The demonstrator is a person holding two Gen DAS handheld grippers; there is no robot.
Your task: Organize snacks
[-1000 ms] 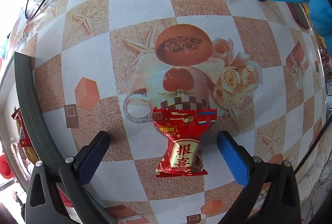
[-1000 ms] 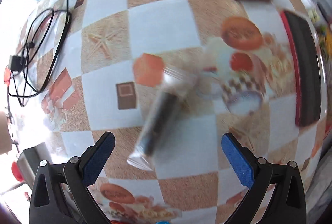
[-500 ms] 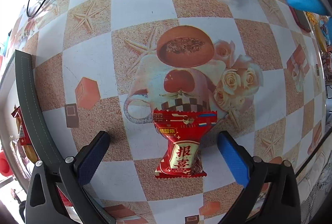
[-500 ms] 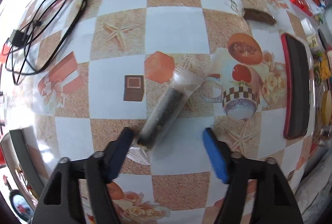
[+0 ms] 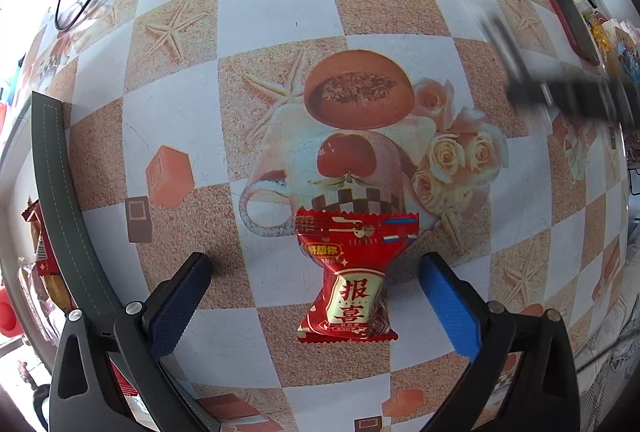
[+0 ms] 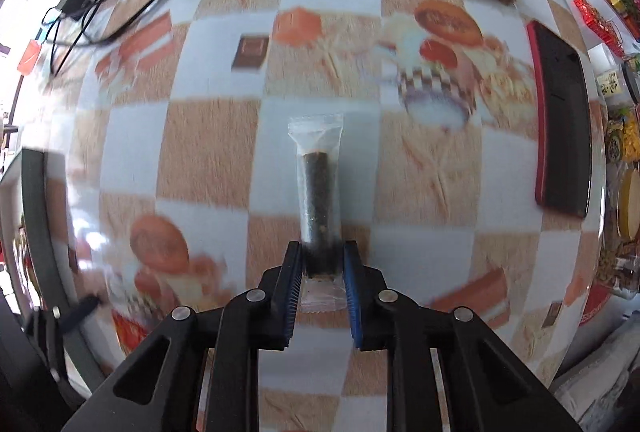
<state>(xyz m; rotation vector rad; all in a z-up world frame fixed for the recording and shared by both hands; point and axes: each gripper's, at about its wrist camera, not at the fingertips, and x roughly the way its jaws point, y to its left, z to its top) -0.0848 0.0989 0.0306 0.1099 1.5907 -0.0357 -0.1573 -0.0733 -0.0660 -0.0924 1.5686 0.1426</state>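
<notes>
Clamping the dark snack stick (image 6: 318, 207) by its near end, your right claw (image 6: 320, 274) has just been closing and now grips it through the clear wrapper, so the free end juts toward 12 o'clock above the tabletop (image 6: 208, 159). Your left claw (image 5: 316, 306) hangs released, its 2 fingers straddling the red snack packet (image 5: 354, 280) without touching it, well set for a pinch across the narrow waist. A dark tray (image 6: 562, 135) lies at 3 o'clock, maybe the drop-off.

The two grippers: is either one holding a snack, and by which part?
The right gripper pinches the dark snack stick near its end. The left gripper is open around the red packet.
</notes>
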